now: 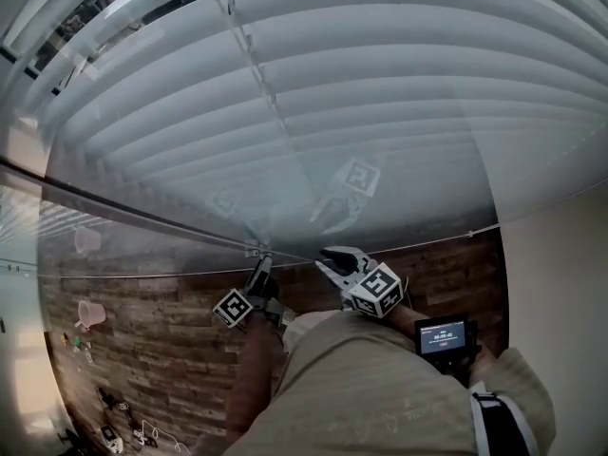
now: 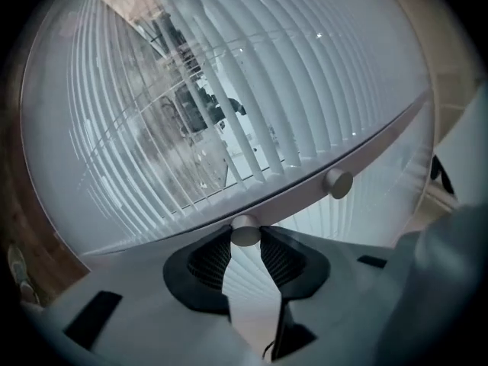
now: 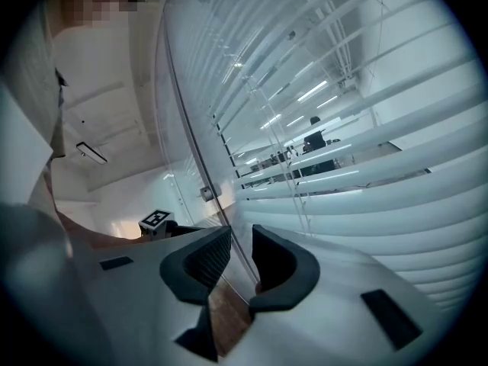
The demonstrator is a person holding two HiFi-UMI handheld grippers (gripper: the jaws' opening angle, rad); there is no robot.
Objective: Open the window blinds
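Note:
White slatted blinds (image 1: 332, 112) hang behind a glass pane, their slats tilted partly apart so that a room shows between them in the left gripper view. A grey frame bar (image 2: 305, 193) crosses the pane and carries two round knobs. My left gripper (image 2: 245, 239) is shut on the nearer knob (image 2: 245, 231), with its dark pads on either side of it. In the head view the left gripper (image 1: 258, 272) reaches up to the bar at the knob (image 1: 256, 251). My right gripper (image 1: 334, 262) is beside it, a little off the glass. The right gripper (image 3: 238, 259) is open and holds nothing.
A second knob (image 2: 338, 183) sits further right along the bar. Below is a brick-patterned floor (image 1: 161, 350) with small items at the lower left and a pink cup (image 1: 87, 313). A cream wall (image 1: 560, 283) stands at the right. A small screen device (image 1: 445, 335) is near my right arm.

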